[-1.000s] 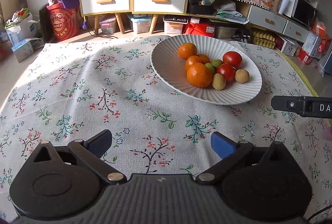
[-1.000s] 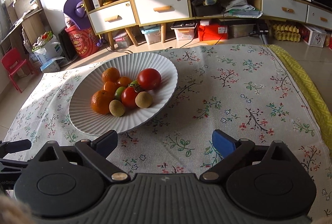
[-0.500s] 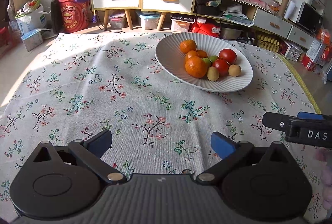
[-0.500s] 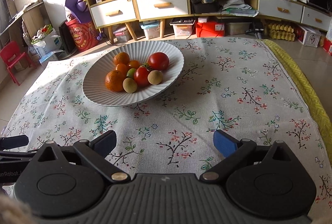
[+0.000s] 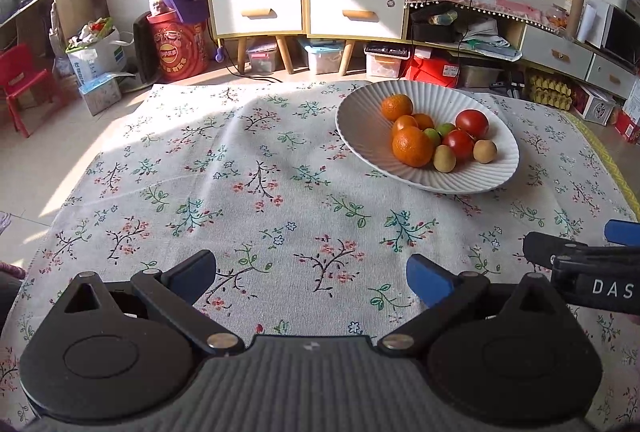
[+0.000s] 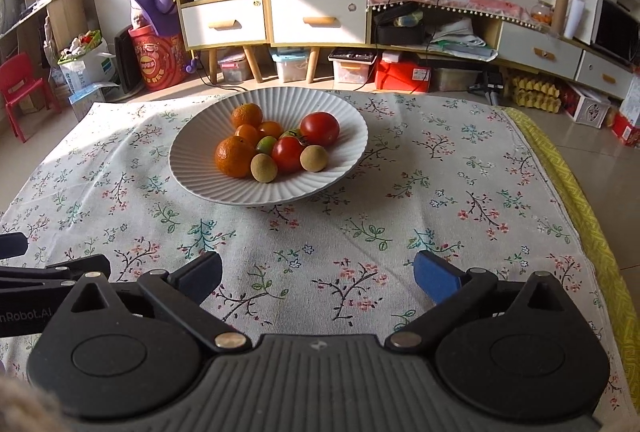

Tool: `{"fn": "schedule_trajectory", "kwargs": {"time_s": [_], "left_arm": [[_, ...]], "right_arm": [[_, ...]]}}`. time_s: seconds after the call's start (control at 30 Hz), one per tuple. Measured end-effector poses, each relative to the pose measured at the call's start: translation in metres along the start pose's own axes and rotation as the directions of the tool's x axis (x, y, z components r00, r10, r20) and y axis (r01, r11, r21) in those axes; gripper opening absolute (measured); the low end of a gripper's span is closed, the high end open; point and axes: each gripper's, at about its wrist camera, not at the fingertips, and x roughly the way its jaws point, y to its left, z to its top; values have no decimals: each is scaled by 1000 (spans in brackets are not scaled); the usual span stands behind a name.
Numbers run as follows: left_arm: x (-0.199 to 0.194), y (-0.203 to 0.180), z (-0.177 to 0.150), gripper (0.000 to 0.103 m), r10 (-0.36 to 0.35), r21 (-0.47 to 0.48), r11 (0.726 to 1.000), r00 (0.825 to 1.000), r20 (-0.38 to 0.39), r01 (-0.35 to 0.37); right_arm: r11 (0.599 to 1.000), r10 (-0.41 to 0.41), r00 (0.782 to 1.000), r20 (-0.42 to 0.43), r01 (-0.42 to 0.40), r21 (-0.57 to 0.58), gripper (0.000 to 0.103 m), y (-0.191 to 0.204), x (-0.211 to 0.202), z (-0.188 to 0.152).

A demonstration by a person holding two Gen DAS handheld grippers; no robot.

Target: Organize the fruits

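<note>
A white ribbed bowl stands on the floral tablecloth and holds oranges, two red tomatoes, small green fruits and round brown fruits. My left gripper is open and empty, low over the cloth, well short of the bowl. My right gripper is open and empty, in front of the bowl. Its side shows at the right edge of the left wrist view.
The cloth has a yellow border on the right. Beyond the table stand a wooden cabinet with white drawers, storage boxes, a red drum and a red chair.
Both grippers have pulled back and up from the bowl, which now looks smaller and farther. Both stay open and empty. The fruits have not moved.
</note>
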Motion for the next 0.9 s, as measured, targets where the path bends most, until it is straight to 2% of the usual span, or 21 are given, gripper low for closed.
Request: {"fn": "schedule_trajectory", "kwargs": {"time_s": [0.9], "left_arm": [[2, -4, -2, 103, 10, 26, 1000, 1000, -12, -10]], "right_arm": [[1000, -5, 1000, -17, 5, -18, 102, 7, -1, -4]]}}
